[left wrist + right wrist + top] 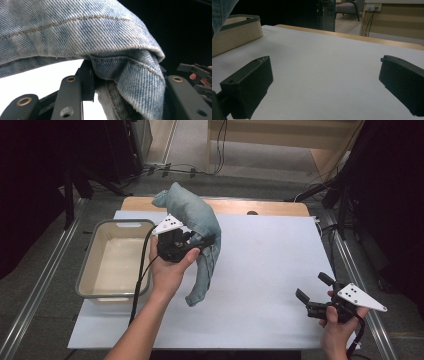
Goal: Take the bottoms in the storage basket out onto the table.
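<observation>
**Caller 1:** Denim, pale blue and faded, is seen lifted clear of the white table sheet (260, 270). The denim garment (197, 227) is pinched by the left gripper (192, 241) at a seamed fold, and its loose end is left hanging down toward the sheet.

**Caller 2:** Confirmed from the left gripper view: a stitched hem of the denim garment (120, 67) is clamped between the 2 black jaws, with more cloth draped over the top of them. The left hand (167, 270) is wrapped around the gripper's body from below.

**Caller 1:** Just left of that hand, a grey-rimmed tub (85, 270) is set on the sheet. The cloth is held beside it, to its right, not over it.

**Caller 2:** At the near right corner, the right gripper (312, 293) is held low by the right hand (337, 322), well apart from the cloth. Its 2 jaws are spread wide, and nothing is caught between them.

**Caller 1:** In the right gripper view (324, 90), bare white sheet is seen between those jaws, with the tub's wall (237, 33) at far left.
</observation>
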`<state>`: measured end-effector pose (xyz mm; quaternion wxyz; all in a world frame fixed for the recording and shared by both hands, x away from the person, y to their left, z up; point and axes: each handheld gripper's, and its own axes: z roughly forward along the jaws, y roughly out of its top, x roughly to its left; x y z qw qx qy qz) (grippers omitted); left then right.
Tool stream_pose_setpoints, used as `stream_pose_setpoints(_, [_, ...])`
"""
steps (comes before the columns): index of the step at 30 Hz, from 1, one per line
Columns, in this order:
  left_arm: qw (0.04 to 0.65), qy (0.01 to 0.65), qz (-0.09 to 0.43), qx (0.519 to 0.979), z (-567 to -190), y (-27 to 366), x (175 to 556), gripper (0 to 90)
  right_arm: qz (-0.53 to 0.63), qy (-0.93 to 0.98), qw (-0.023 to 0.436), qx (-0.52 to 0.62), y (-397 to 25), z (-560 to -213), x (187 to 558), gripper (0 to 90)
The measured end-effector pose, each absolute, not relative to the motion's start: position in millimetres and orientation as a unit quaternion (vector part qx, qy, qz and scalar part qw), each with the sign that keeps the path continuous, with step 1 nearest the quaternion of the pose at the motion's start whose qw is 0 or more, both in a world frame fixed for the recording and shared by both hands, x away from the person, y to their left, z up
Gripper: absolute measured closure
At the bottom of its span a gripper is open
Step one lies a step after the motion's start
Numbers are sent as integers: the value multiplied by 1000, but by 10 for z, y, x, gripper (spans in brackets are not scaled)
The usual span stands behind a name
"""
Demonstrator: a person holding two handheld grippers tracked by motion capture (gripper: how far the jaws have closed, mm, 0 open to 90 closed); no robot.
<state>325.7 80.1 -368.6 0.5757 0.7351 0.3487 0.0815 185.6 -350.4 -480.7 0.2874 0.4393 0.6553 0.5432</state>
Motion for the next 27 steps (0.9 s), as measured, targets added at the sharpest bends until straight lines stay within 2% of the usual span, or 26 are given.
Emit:
stream_pose_setpoints(12, [568, 342, 69, 745, -3796, 665, 3250, 510, 541, 656, 288, 440, -3502, -4808, 1856, 0])
stream_pose_setpoints(27, [543, 346, 31, 764, -4146, 344, 3321, 509, 543, 657, 286, 438, -3520, -4818, 1860, 0])
